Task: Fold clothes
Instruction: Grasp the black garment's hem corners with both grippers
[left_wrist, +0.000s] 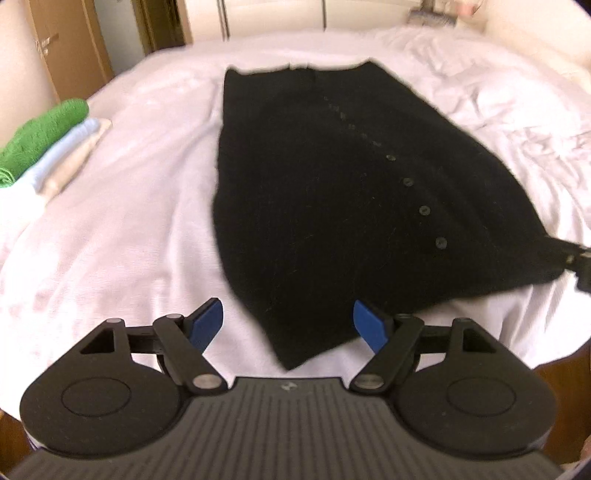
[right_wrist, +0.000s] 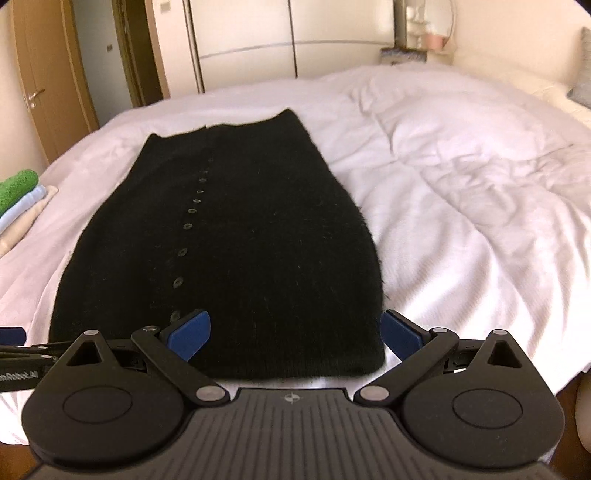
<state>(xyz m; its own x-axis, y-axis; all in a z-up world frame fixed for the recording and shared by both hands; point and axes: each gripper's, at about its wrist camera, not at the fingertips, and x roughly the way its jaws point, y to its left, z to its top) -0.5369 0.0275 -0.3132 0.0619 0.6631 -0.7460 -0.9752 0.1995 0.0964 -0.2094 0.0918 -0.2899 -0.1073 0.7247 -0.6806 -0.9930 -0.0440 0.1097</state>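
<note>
A black knitted cardigan (left_wrist: 332, 192) with a row of dark buttons lies flat and lengthwise on the white bed (left_wrist: 129, 221); it also shows in the right wrist view (right_wrist: 240, 240). My left gripper (left_wrist: 288, 325) is open, with its blue pads either side of the garment's near left corner, just above it. My right gripper (right_wrist: 295, 334) is open over the near right corner of the garment. The right gripper's tip shows at the far right edge of the left wrist view (left_wrist: 581, 266), and the left gripper's arm shows at the left edge of the right wrist view (right_wrist: 14, 354).
A stack of folded items, green on top, then light blue and beige (left_wrist: 48, 144), sits at the bed's left edge, also in the right wrist view (right_wrist: 18, 199). The crumpled white duvet (right_wrist: 461, 184) spreads to the right. Wardrobe doors (right_wrist: 258, 40) stand behind the bed.
</note>
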